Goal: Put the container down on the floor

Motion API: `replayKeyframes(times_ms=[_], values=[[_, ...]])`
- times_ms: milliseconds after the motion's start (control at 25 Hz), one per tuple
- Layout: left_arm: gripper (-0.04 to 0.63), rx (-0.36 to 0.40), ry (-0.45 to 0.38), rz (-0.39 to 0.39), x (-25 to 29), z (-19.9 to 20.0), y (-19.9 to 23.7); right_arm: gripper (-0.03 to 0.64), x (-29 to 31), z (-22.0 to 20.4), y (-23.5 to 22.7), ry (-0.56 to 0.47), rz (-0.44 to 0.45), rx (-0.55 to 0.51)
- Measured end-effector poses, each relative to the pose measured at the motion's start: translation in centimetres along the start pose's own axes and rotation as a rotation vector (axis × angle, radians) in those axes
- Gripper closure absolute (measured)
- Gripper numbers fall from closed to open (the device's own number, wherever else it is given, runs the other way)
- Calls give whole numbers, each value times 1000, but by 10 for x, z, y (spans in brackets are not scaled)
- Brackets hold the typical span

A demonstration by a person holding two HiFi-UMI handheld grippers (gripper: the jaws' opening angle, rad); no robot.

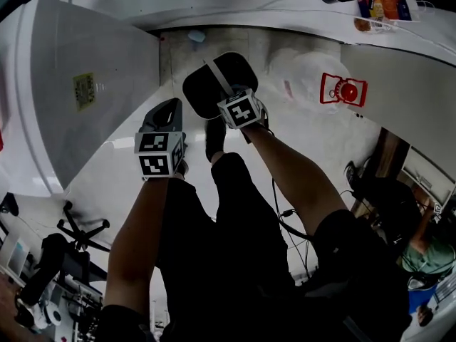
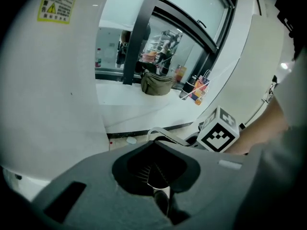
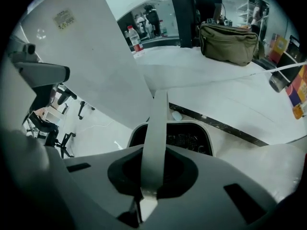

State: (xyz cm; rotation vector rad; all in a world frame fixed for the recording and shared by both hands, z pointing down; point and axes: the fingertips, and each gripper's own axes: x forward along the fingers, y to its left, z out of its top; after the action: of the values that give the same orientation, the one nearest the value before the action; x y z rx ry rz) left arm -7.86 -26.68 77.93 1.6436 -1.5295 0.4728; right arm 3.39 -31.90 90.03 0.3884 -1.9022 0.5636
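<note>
A black, oval container (image 1: 203,91) with a grey strap handle (image 1: 216,75) hangs above the pale floor (image 1: 313,130) in the head view. My right gripper (image 1: 229,98) is above it, shut on the handle. In the right gripper view the handle (image 3: 156,143) runs up from between the closed jaws of the right gripper (image 3: 145,204), with the container's dark, white-rimmed opening (image 3: 189,139) beyond it. My left gripper (image 1: 169,109) hangs just left of the container, apart from it. In the left gripper view its jaws meet with nothing between them (image 2: 160,195), and the container's handle (image 2: 163,133) shows ahead.
A large white slanted panel (image 1: 78,84) with a yellow label stands at the left. The person's dark trouser legs and a shoe (image 1: 214,138) are right below the container. A red object (image 1: 345,90) lies on the floor to the right; chair bases (image 1: 80,232) at the lower left.
</note>
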Motion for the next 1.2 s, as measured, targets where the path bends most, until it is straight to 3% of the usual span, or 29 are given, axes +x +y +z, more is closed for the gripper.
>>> replayKeyframes(times_ms=[360,720,960,1200], values=[[586,-5,21,36,18,-21,33,597,51,10,-5,26,-3,18],[586,-46,20,16,20,-29,44,597,86,40,7,-1,21,29],[586,-67,8,-6,23,-34,45,597,90,39,11,-55,8,37],[586,-62,35,-16,22,-44,44,597,87,11,15,-15,-11,29]])
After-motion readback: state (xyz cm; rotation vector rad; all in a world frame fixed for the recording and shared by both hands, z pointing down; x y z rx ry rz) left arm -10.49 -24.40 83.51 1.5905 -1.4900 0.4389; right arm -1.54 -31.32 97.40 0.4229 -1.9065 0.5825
